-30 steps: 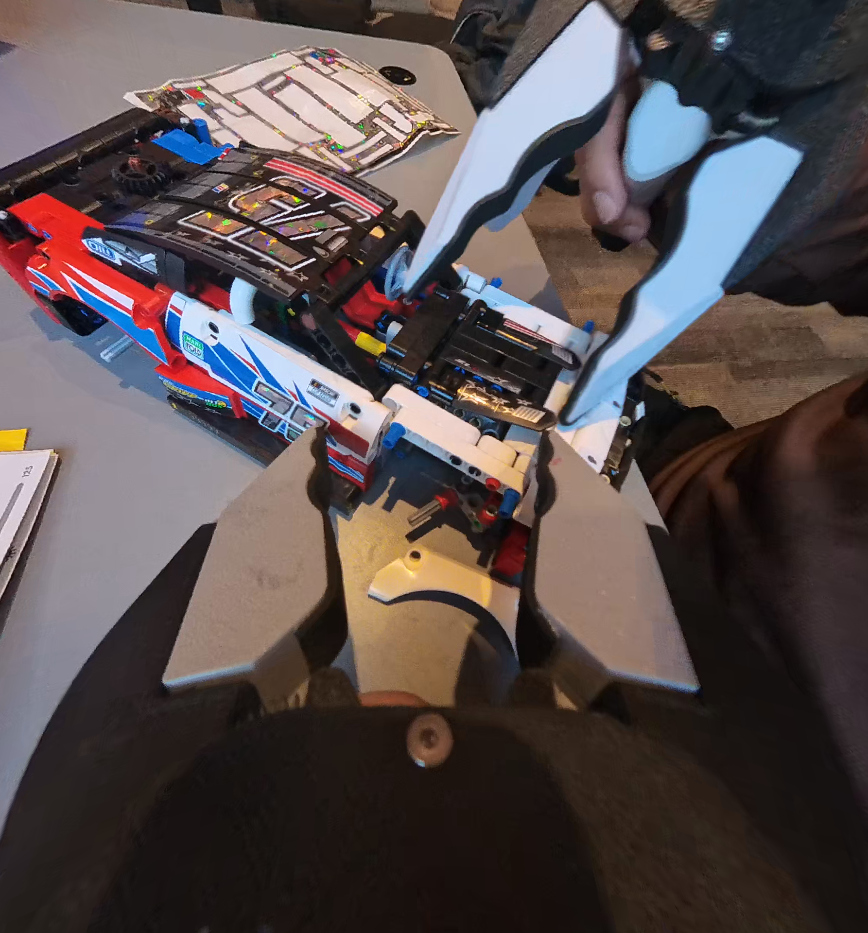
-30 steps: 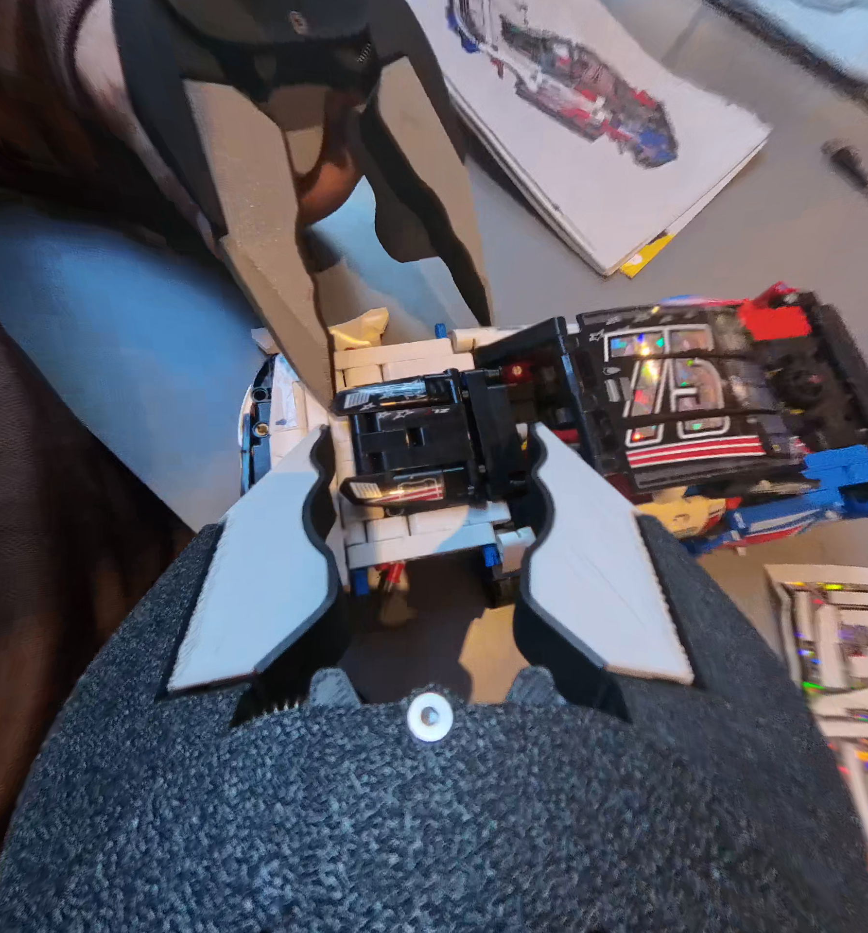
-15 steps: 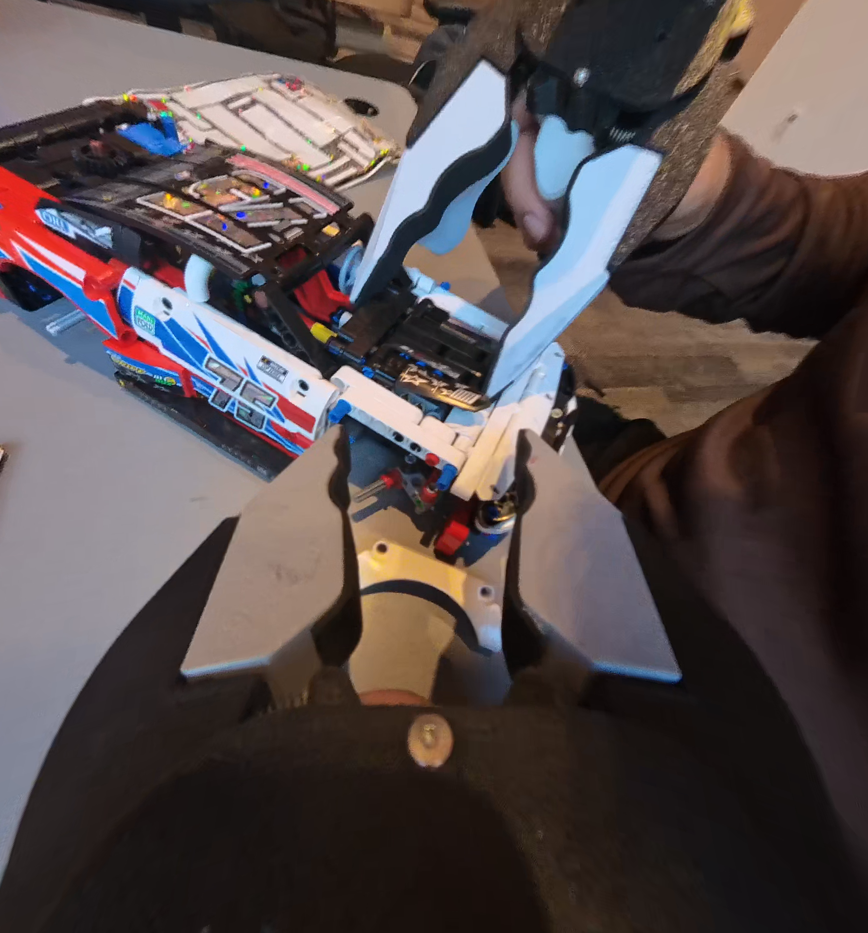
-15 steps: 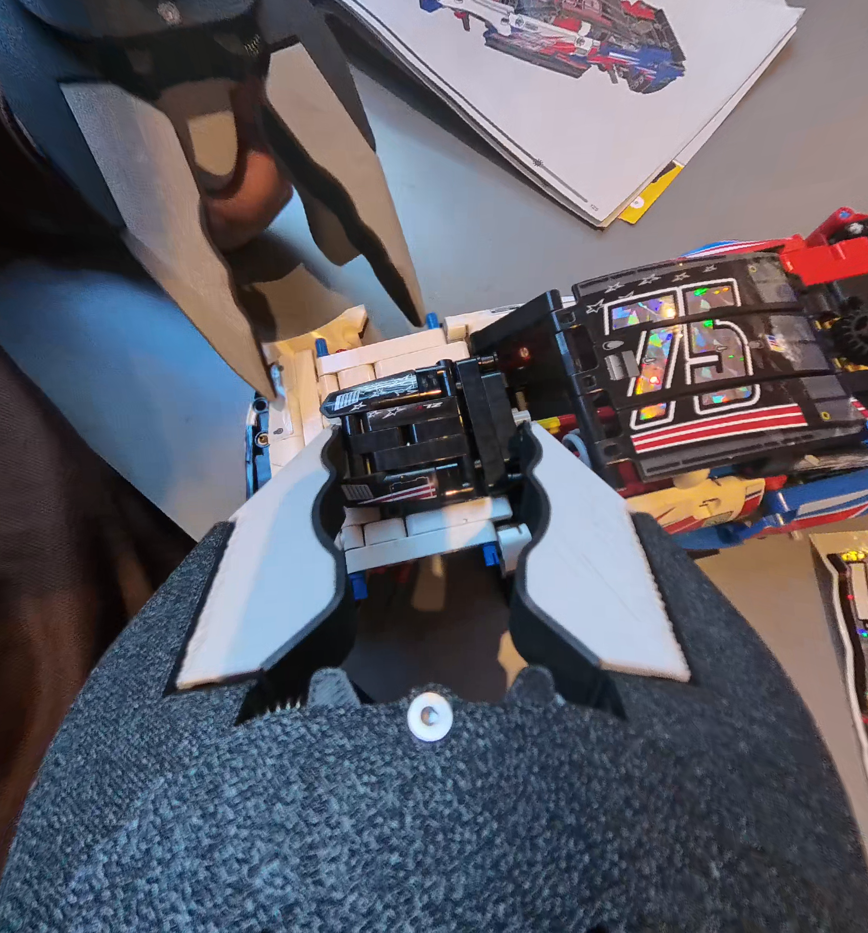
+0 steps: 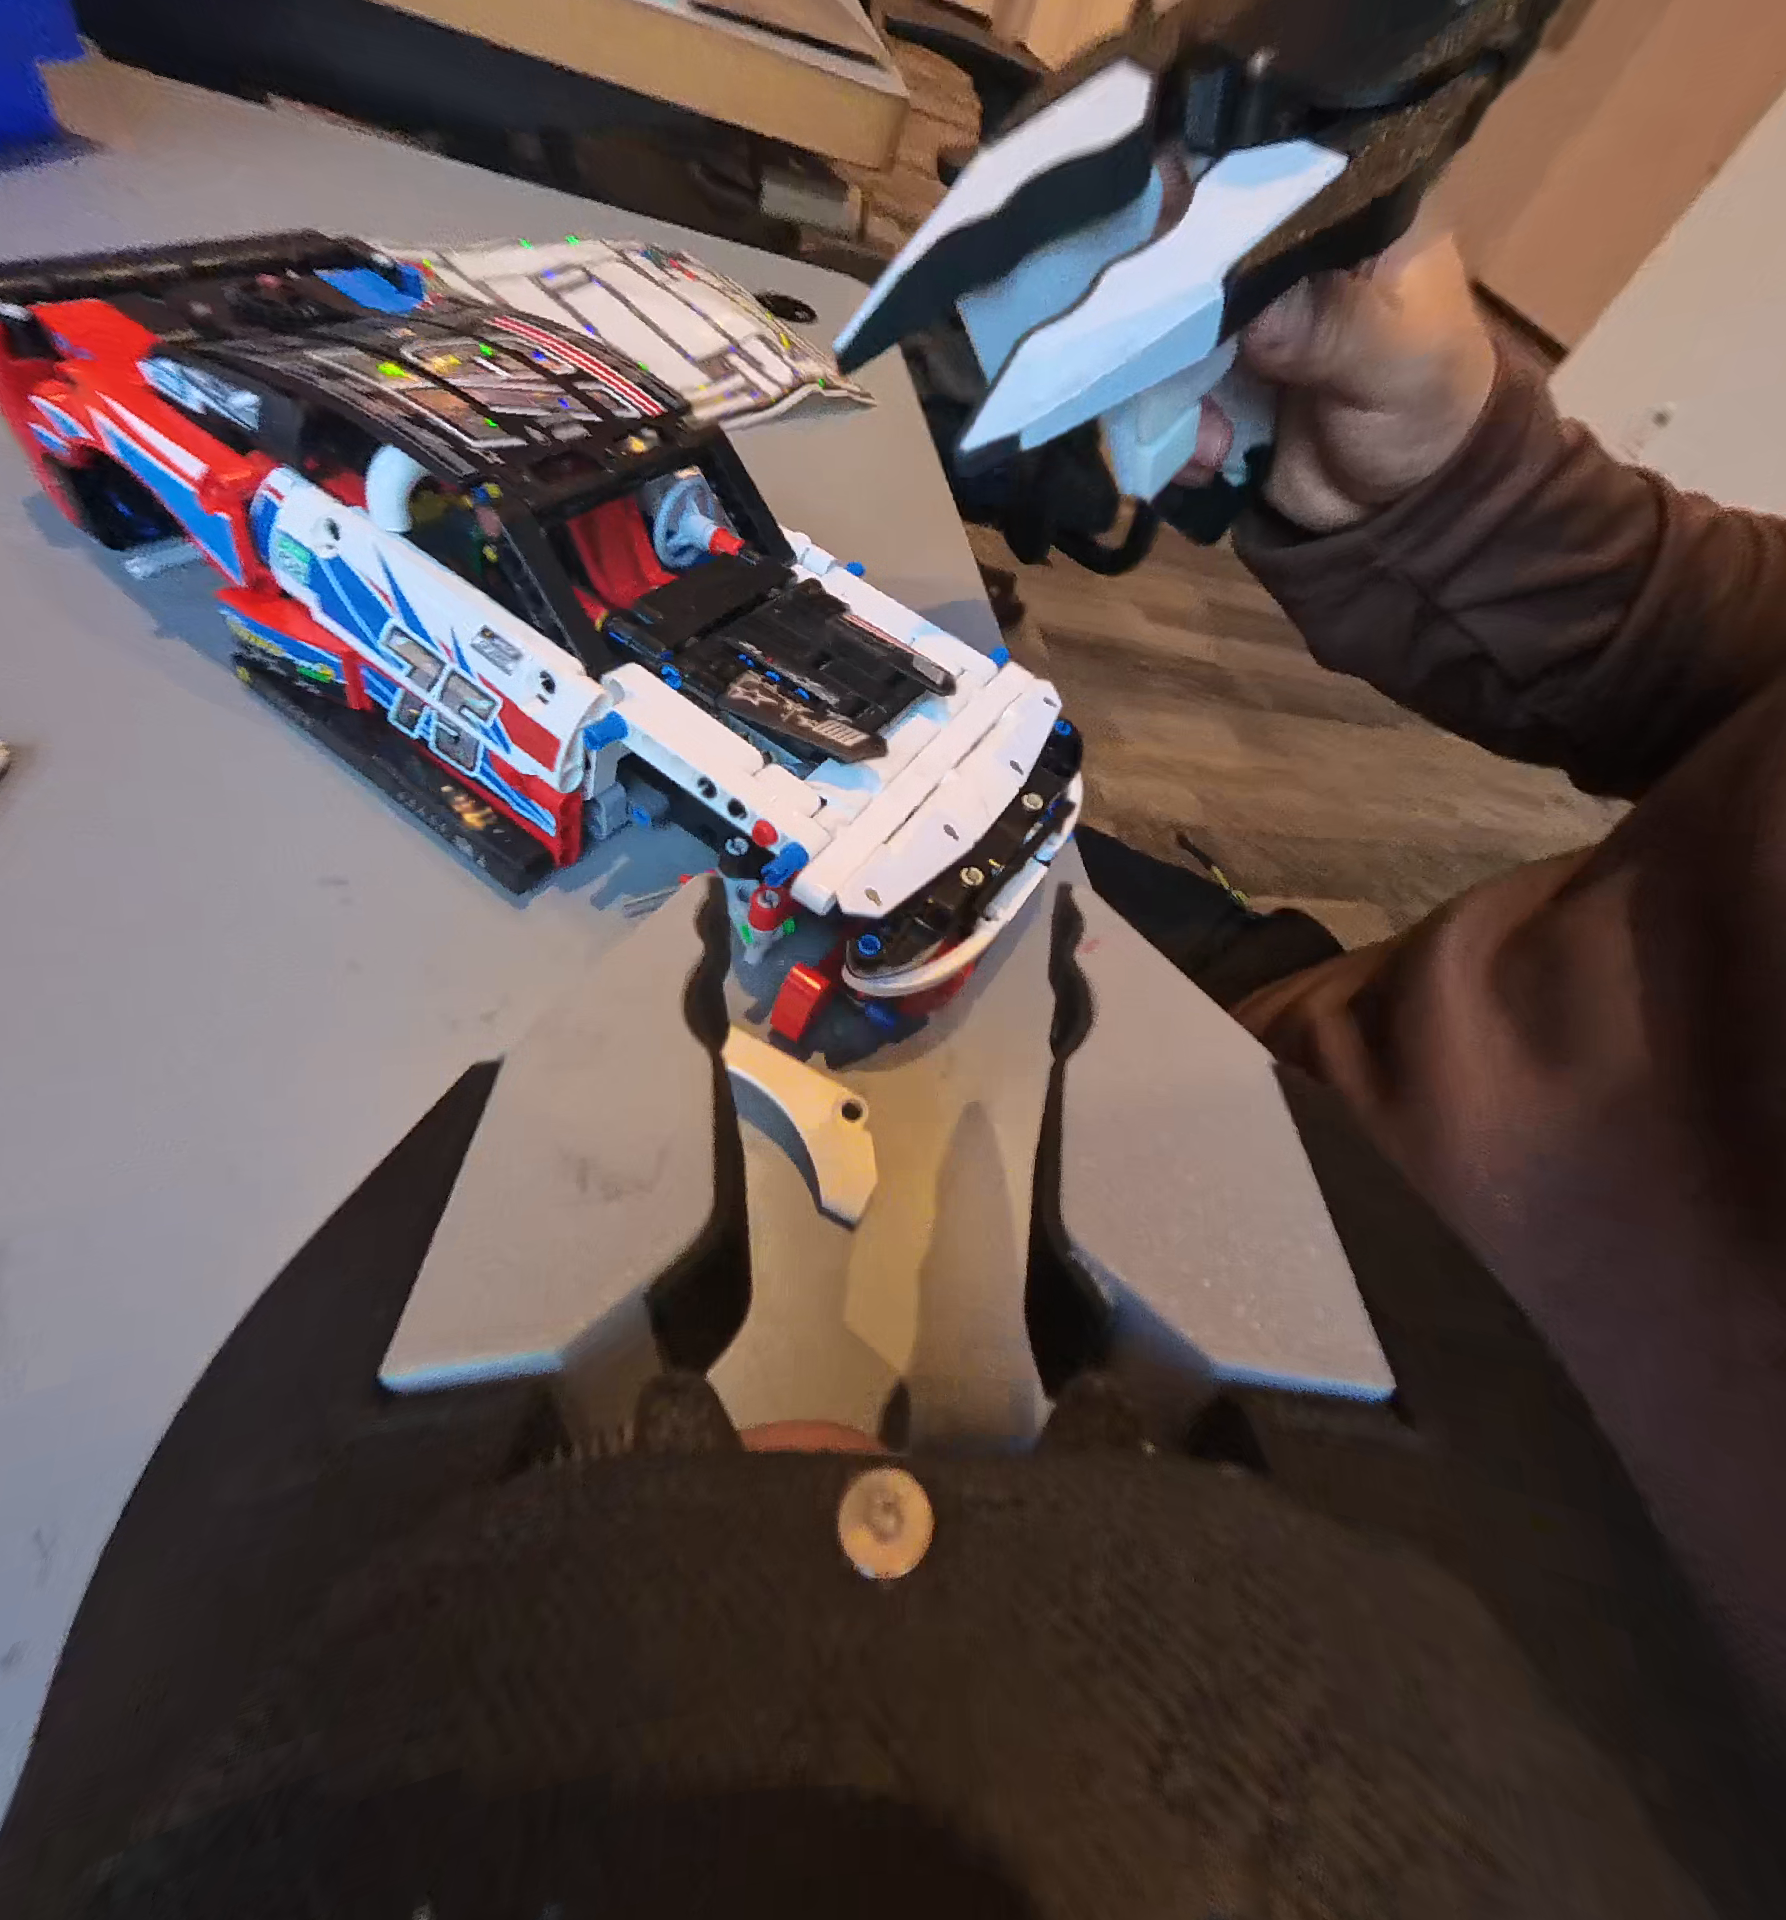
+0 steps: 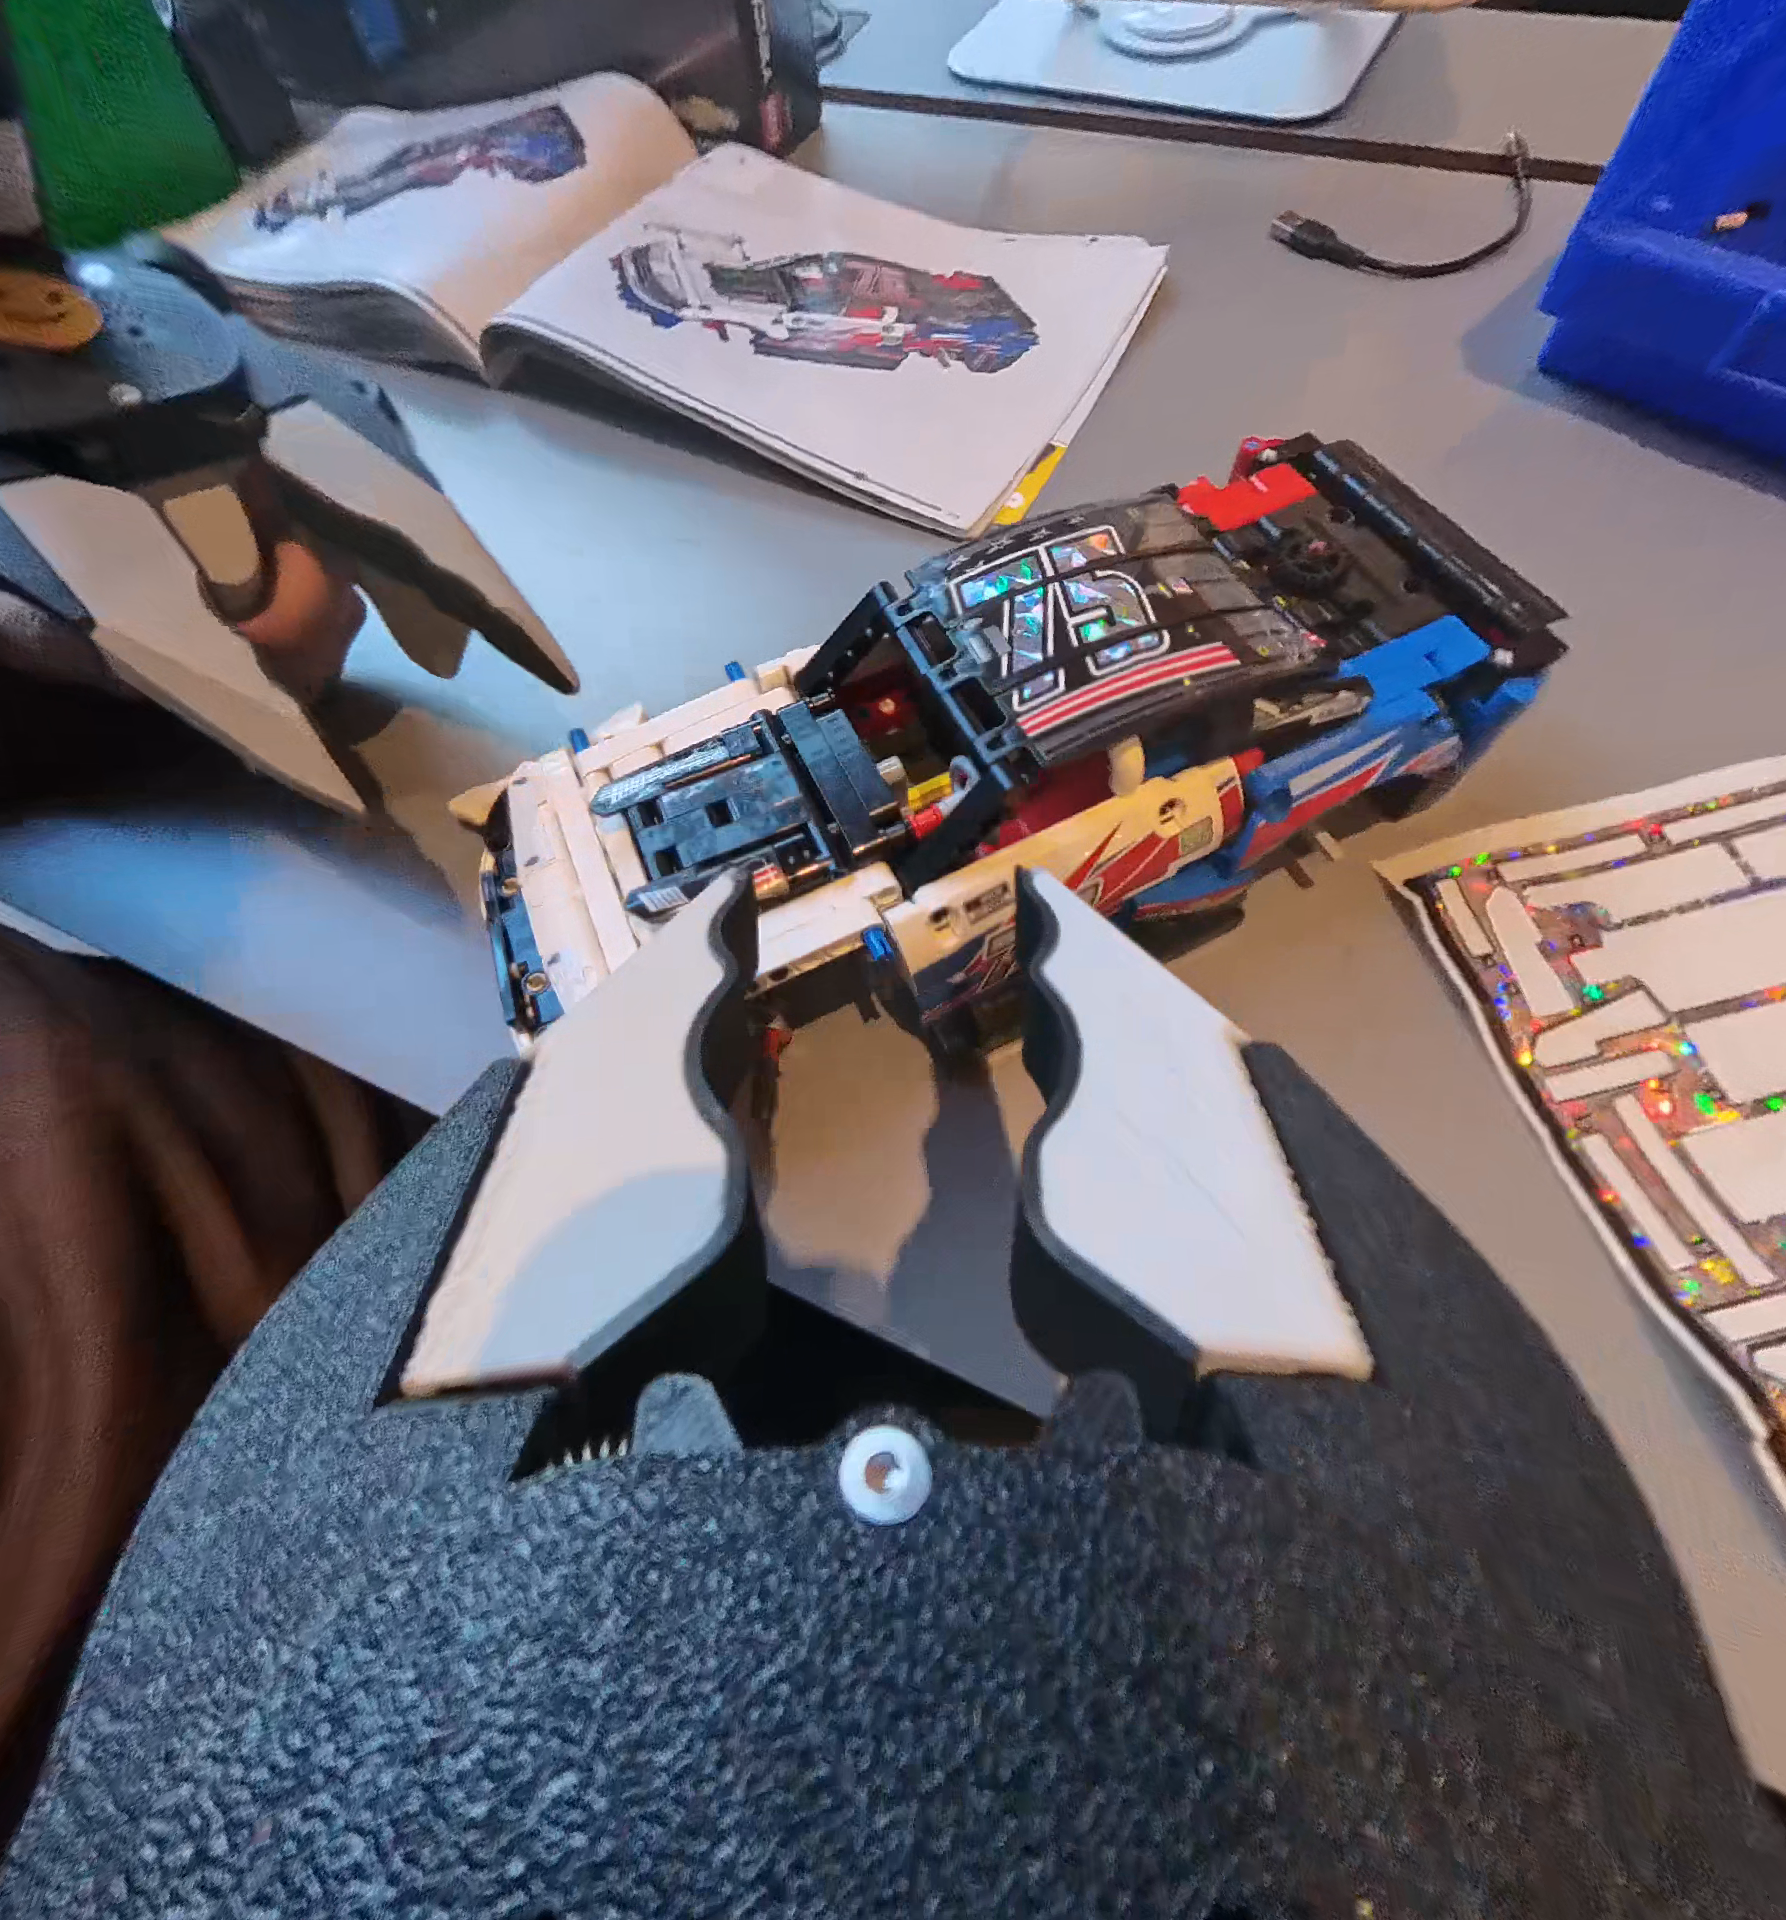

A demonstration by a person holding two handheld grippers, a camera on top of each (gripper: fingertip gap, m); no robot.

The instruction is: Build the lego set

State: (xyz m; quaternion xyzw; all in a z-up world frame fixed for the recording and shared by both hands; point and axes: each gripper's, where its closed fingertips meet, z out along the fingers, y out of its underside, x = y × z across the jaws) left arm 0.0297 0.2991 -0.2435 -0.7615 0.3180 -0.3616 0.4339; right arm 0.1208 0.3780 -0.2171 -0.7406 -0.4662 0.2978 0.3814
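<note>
Fingers (image 5: 598,1174) on the left gripper (image 5: 884,914) and right gripper (image 6: 884,894) gape empty, probably lining up that loose white fender piece (image 5: 806,1132) on the worktop (image 5: 193,1039) beside the car (image 5: 515,582).

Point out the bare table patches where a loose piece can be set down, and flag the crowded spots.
Free: the grey table left of the lego car, up to the booklet corner at that edge; also the strip between the car and the open instruction booklet.

Crowded: the table corner at the car's nose, where the white curved piece lies; the sticker sheet hems the car's other side.
</note>
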